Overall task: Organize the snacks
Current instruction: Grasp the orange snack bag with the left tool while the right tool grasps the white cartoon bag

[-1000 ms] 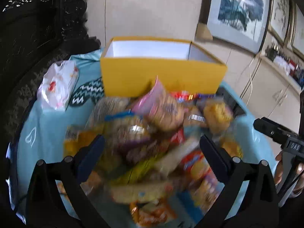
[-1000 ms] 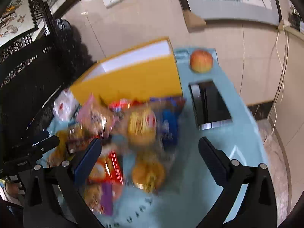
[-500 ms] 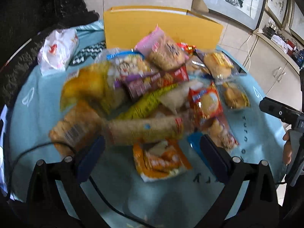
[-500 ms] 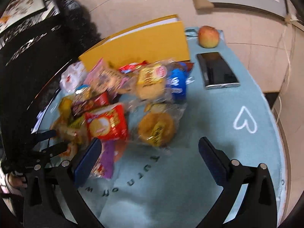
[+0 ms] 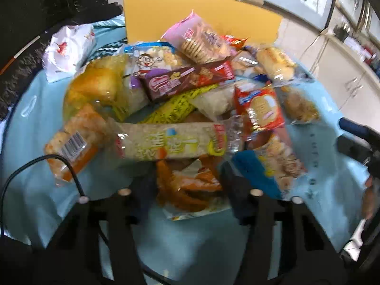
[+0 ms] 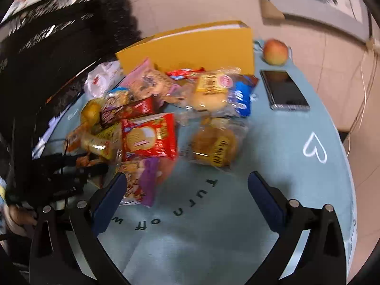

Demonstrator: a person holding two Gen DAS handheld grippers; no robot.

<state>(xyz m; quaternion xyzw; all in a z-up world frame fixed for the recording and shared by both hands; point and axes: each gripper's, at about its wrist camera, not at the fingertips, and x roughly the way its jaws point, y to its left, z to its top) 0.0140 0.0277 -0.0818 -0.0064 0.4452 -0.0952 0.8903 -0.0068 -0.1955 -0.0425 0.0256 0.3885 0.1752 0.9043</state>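
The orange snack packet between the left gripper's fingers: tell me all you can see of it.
The orange crinkly plastic snack packet lies flat on the pale blue tablecloth at the near edge of the pile, its white bottom seam towards the camera. Golden fried pieces are printed on it. The long beige rice-cracker pack overlaps its far end. The left gripper is closing around it, the fingers flanking both sides.

Left wrist view: looks steeply down along its jaws, close on the near edge of the snack pile (image 5: 180,109); yellow box (image 5: 201,19) beyond the jaws.

Right wrist view: set farther back, angled down over the blue tablecloth (image 6: 237,225); pile ahead-left of the jaws, smartphone (image 6: 283,90) ahead-right.

Shared: pile, box, red cracker packet (image 5: 260,109).
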